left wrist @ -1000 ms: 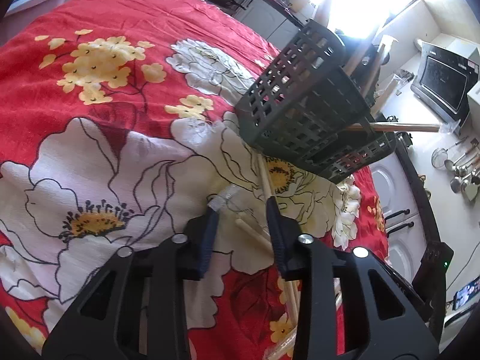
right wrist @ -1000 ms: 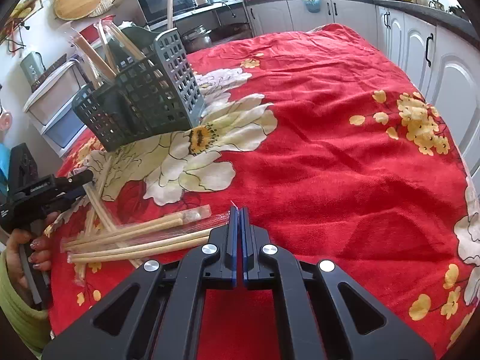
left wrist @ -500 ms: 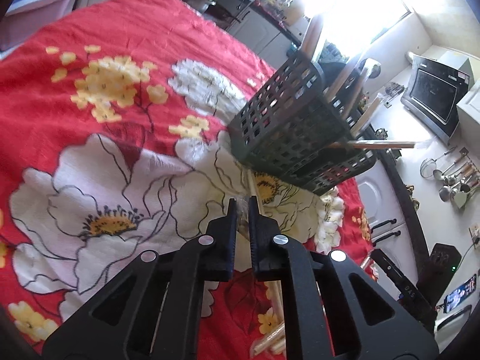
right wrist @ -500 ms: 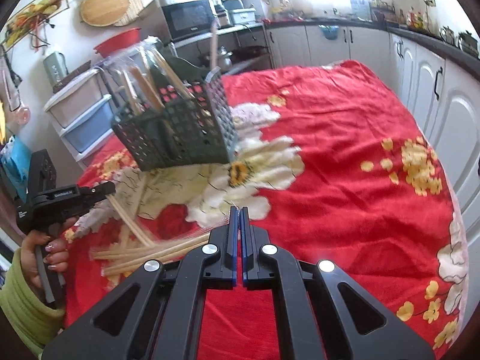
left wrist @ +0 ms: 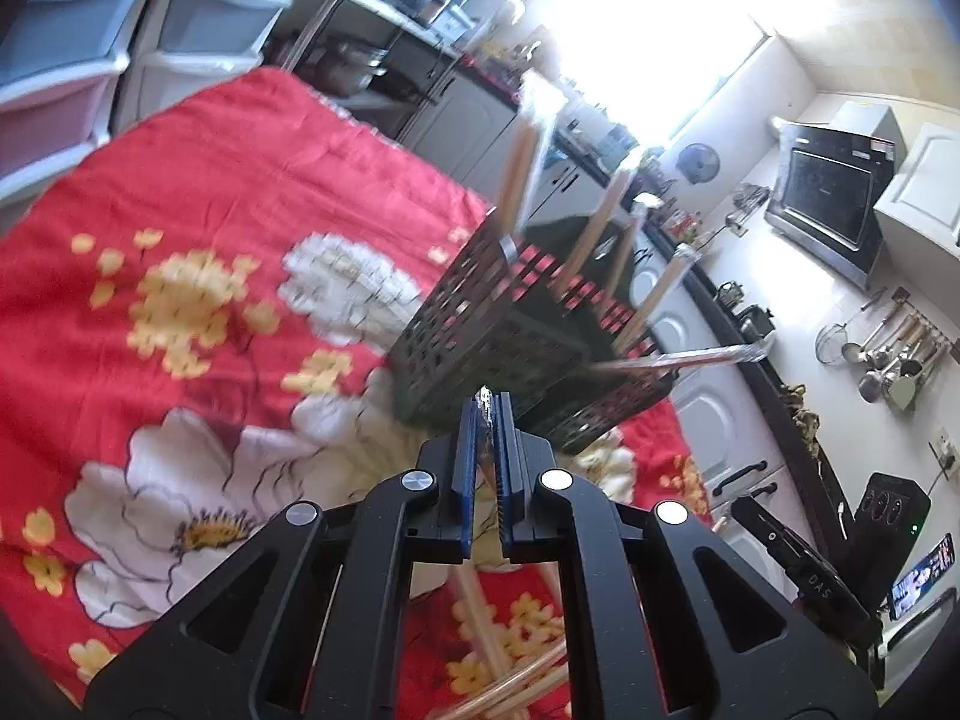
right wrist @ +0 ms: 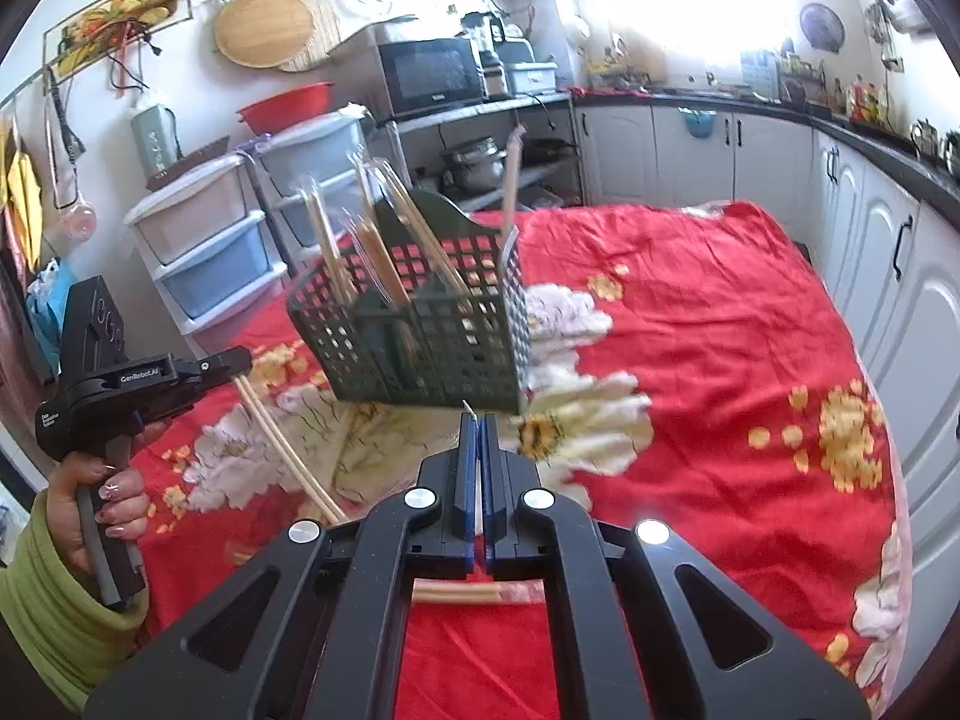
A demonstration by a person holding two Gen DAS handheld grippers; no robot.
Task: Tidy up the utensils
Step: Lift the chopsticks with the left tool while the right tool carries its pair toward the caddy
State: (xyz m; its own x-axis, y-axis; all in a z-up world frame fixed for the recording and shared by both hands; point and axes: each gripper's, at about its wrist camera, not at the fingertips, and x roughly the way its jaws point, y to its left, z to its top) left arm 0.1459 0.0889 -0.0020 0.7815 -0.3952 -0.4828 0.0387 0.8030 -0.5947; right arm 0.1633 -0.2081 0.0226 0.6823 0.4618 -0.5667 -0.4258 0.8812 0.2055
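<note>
Now left hand-held gripper (left wrist: 487,405) angled down, pinching wrapped chopsticks (right wrist: 282,450), right hand-held gripper (right wrist: 477,420) pinching wrapper edge.

Right gripper (right wrist: 478,420) pinches a clear wrapper edge; left gripper (right wrist: 240,360) lifts wrapped chopsticks (right wrist: 282,444) beside basket (right wrist: 420,348).

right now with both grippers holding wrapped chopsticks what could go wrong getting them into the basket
The right gripper pinches only the wrapper tip of its chopsticks, so they might slip or tear free.
The basket is already crowded with leaning sticks, and one stick pokes sideways through its wall; a new pair could snag.
</note>
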